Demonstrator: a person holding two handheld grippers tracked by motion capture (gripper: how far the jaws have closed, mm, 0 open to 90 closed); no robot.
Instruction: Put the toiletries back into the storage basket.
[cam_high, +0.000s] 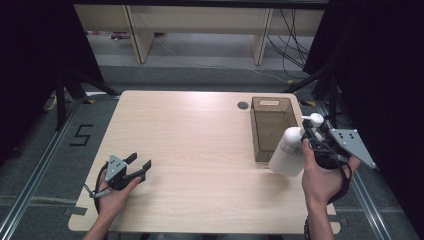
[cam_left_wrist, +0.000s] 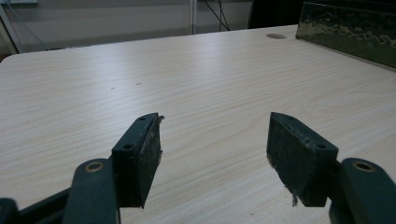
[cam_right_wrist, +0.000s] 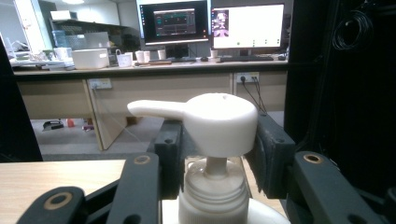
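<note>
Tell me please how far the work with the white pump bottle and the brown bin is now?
Done: the right gripper is shut on the pump bottle near its neck, and the bottle hangs tilted beside the bin.
In hand: carrying it, probably toward the bin.
Left: the bottle is not yet inside; setting it in and letting go likely remain. The left gripper rests open on the table, holding nothing.

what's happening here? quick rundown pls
A person works at a wooden table with tongs in each hand. The right tongs are closed on a white pump bottle near its neck, holding it tilted at the table's right edge, beside a dark see-through bin. Whether the bottle's base touches the table isn't clear. The left tongs sit open with nothing between them, low over the near left part of the table.
</note>
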